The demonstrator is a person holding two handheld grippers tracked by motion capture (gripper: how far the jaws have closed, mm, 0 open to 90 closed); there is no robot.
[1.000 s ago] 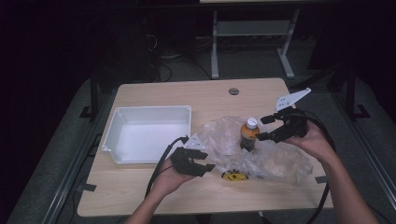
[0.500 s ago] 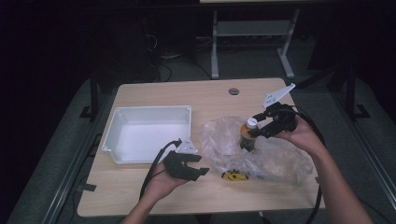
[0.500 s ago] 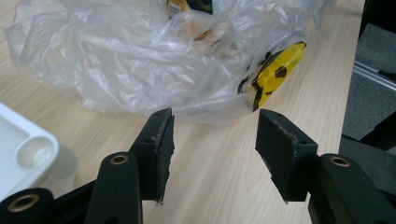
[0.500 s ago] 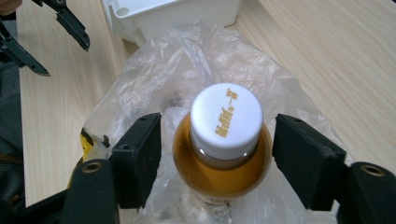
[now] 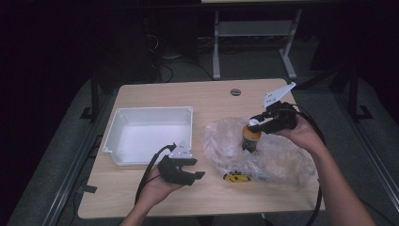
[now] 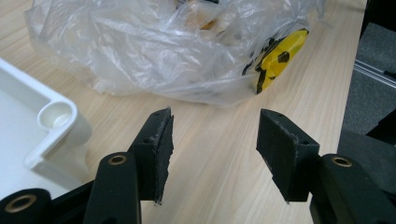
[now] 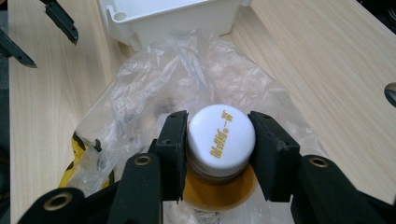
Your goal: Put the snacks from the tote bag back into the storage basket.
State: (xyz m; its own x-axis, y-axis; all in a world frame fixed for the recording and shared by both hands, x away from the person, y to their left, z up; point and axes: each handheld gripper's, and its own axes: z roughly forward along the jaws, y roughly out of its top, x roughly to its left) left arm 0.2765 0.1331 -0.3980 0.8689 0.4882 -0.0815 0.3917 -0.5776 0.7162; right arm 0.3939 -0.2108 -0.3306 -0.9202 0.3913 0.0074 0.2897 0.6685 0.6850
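Right claw (image 7: 218, 154) has closed on the bottle (image 5: 251, 136) by its white cap (image 7: 221, 134), upright on the plastic bag (image 5: 277, 157) mid-worktop (image 5: 211, 96); likely lift next; left claw (image 6: 212, 156) has pulled back near the tray (image 5: 149, 113), wide open, empty

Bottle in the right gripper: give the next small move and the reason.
Probably lift the bottle straight up out of the plastic bag: the right gripper is shut on its white cap, and the tray beside the bag looks empty.
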